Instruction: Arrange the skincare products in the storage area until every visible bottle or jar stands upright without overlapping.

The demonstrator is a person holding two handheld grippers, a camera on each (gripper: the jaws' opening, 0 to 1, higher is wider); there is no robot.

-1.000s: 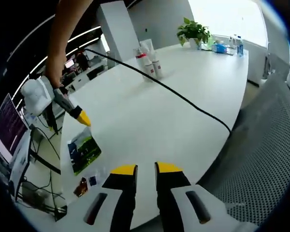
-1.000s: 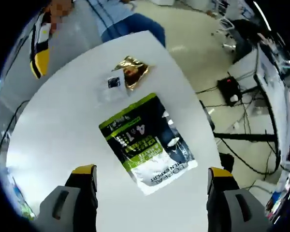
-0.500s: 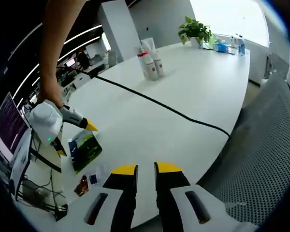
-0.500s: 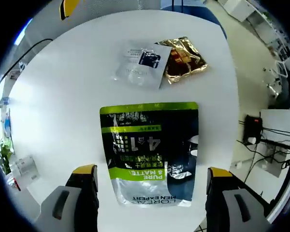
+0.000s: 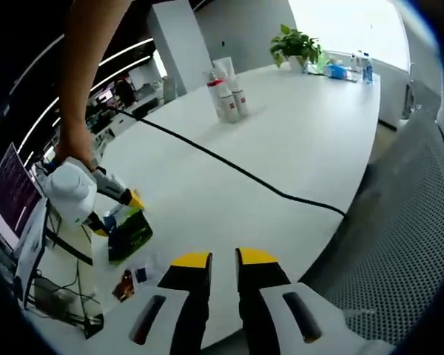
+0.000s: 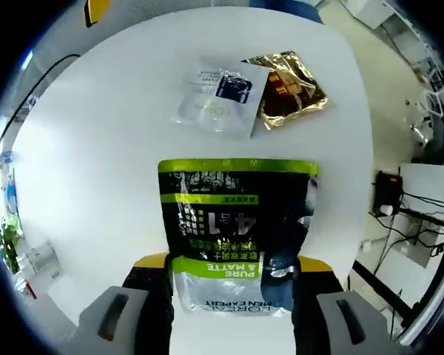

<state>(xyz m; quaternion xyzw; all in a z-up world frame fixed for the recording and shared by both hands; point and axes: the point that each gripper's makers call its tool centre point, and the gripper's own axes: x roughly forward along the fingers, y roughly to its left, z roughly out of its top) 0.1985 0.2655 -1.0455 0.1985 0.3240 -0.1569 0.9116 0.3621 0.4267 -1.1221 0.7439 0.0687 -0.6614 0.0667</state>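
Note:
A green and black pouch (image 6: 237, 222) lies flat near the end of the white table (image 6: 81, 148). My right gripper (image 6: 233, 263) is shut on the pouch's near edge, one jaw on each side. From the left gripper view, the right gripper (image 5: 117, 214) sits over the green pouch (image 5: 132, 235) at the table's left end, held by a person's hand. Several white skincare bottles (image 5: 226, 96) stand upright in a group at the far middle of the table (image 5: 281, 140). My left gripper (image 5: 223, 259) hovers over the near table edge, shut with nothing in it.
A white sachet (image 6: 218, 96) and a gold sachet (image 6: 288, 92) lie overlapping just beyond the pouch. A black cable (image 5: 237, 168) runs across the table. A potted plant (image 5: 296, 48) and small bottles stand at the far end. Desks and floor cables lie beyond the table edge.
My right gripper's jaws have closed in from wide open onto the green pouch. The left gripper has stayed where it was.

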